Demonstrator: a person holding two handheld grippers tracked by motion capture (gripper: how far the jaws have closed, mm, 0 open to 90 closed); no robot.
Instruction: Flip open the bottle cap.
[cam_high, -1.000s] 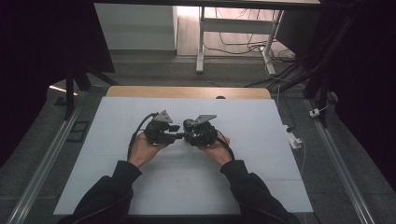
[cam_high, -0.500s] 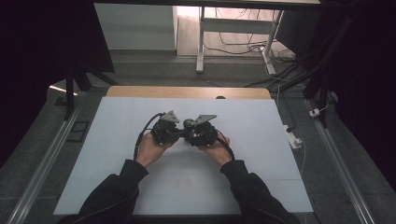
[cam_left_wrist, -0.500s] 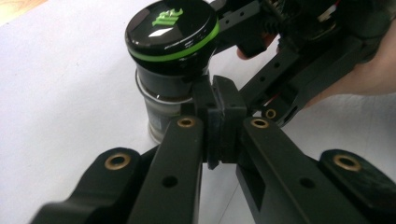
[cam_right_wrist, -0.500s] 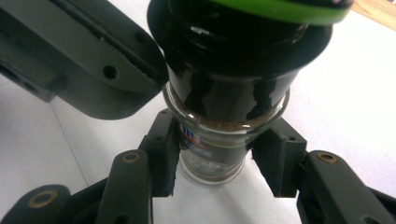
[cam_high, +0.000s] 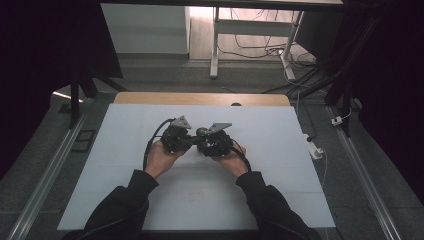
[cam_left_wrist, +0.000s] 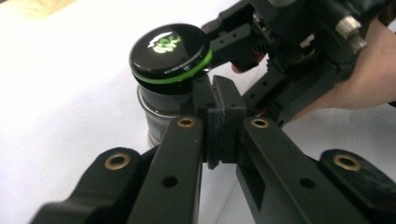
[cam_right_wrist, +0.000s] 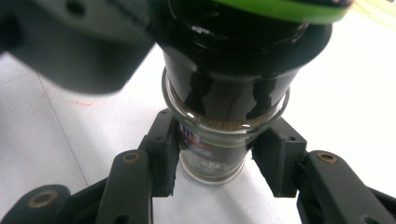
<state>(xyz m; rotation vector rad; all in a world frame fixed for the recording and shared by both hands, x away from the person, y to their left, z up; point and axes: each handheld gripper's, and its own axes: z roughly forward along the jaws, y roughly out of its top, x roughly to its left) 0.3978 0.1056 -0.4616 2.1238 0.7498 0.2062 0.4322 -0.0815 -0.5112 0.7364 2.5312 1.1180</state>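
A small glass spice jar (cam_right_wrist: 212, 144) with a black cap ringed in green (cam_left_wrist: 170, 49) stands on the white sheet at mid-table. My right gripper (cam_right_wrist: 217, 161) is shut on its glass body, one pad on each side. My left gripper (cam_left_wrist: 219, 116) is shut, its pads pressed together with nothing between them, their tips just under the rim of the cap beside the jar. In the high view the left gripper (cam_high: 191, 140) and the right gripper (cam_high: 204, 140) meet nose to nose at the jar (cam_high: 202, 132), each held in one hand.
A white sheet (cam_high: 125, 190) covers the table, with a wooden strip (cam_high: 200, 98) along its far edge. Metal rails (cam_high: 50, 170) run down both sides. A white power strip (cam_high: 315, 150) and cables lie off the right edge.
The left gripper has shifted slightly right, closer to the jar and the right gripper. The right hand has kept still.
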